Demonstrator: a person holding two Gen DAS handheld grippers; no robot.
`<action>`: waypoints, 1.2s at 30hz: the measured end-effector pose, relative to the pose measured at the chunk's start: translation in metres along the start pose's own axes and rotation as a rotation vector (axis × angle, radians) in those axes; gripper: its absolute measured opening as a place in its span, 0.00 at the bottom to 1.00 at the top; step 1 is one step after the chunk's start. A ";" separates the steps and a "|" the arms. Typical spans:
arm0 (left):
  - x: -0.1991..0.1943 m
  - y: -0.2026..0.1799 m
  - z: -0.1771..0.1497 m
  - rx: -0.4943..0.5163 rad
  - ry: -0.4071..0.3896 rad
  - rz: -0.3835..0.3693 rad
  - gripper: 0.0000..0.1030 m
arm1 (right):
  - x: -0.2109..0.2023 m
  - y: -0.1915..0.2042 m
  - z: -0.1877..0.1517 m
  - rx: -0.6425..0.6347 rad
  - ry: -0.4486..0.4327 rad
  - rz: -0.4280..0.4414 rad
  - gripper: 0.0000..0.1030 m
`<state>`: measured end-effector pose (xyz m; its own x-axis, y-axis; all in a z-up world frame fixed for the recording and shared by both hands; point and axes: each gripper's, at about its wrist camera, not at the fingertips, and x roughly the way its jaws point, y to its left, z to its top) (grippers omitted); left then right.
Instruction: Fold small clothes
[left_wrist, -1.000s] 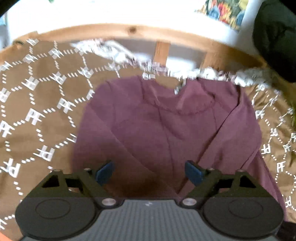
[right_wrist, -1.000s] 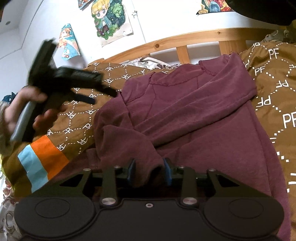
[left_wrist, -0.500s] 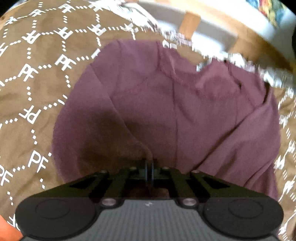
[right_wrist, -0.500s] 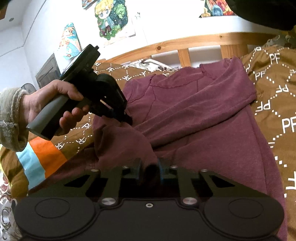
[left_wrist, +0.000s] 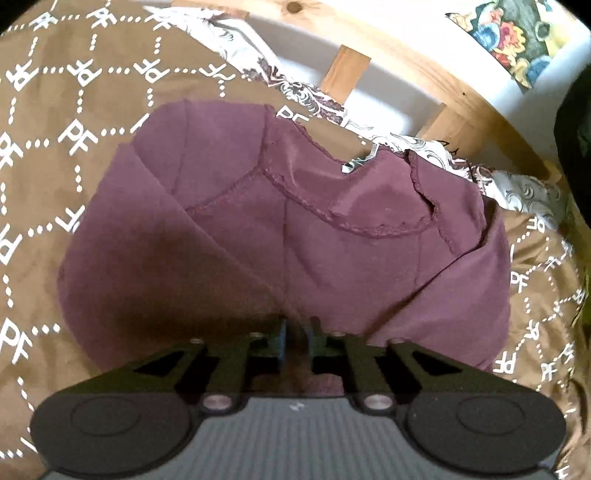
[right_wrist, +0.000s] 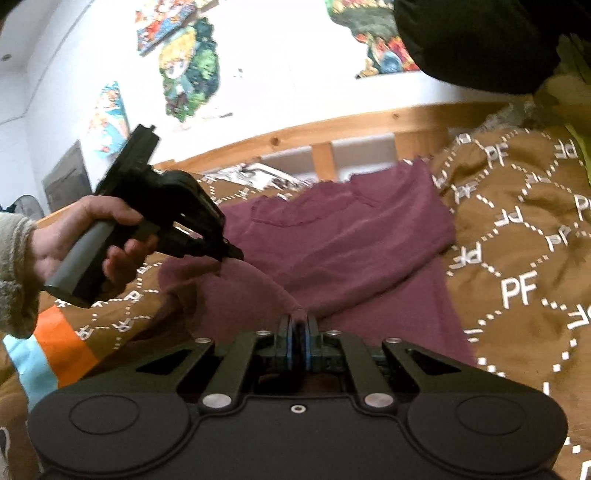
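A maroon long-sleeved top (left_wrist: 303, 236) lies on a brown patterned blanket (left_wrist: 66, 155), neckline toward the headboard, sleeves folded in over the body. My left gripper (left_wrist: 295, 338) is shut on the top's cloth near its lower edge. It also shows in the right wrist view (right_wrist: 231, 254), held in a hand, its tips pinching the cloth. My right gripper (right_wrist: 297, 326) is shut on a raised fold of the top (right_wrist: 332, 243) at the near edge.
A wooden headboard (right_wrist: 332, 133) runs behind the bed below a white wall with posters (right_wrist: 188, 70). A patterned white pillow (left_wrist: 406, 144) lies by the headboard. A dark garment (right_wrist: 476, 37) hangs at the upper right. An orange and blue stripe (right_wrist: 55, 350) marks the blanket's left edge.
My left gripper came down onto the top and shut on the cloth. My right gripper tightened on its fold, and both pulled the lower part up and toward the neckline.
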<state>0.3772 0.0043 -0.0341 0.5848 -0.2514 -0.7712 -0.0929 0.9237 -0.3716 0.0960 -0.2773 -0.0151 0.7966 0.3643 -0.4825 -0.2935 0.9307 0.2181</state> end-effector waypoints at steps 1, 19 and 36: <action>-0.002 0.001 -0.001 0.002 -0.004 -0.006 0.20 | 0.001 -0.003 0.000 0.003 0.006 -0.012 0.06; -0.032 0.059 -0.043 -0.090 -0.009 0.068 0.29 | 0.004 -0.002 -0.005 0.029 0.043 -0.028 0.46; -0.045 0.078 -0.053 -0.058 -0.103 0.161 0.00 | 0.007 -0.002 -0.007 0.026 0.068 -0.024 0.52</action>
<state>0.3013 0.0723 -0.0554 0.6374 -0.0686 -0.7675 -0.2363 0.9306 -0.2795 0.0978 -0.2765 -0.0250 0.7654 0.3442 -0.5437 -0.2603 0.9383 0.2276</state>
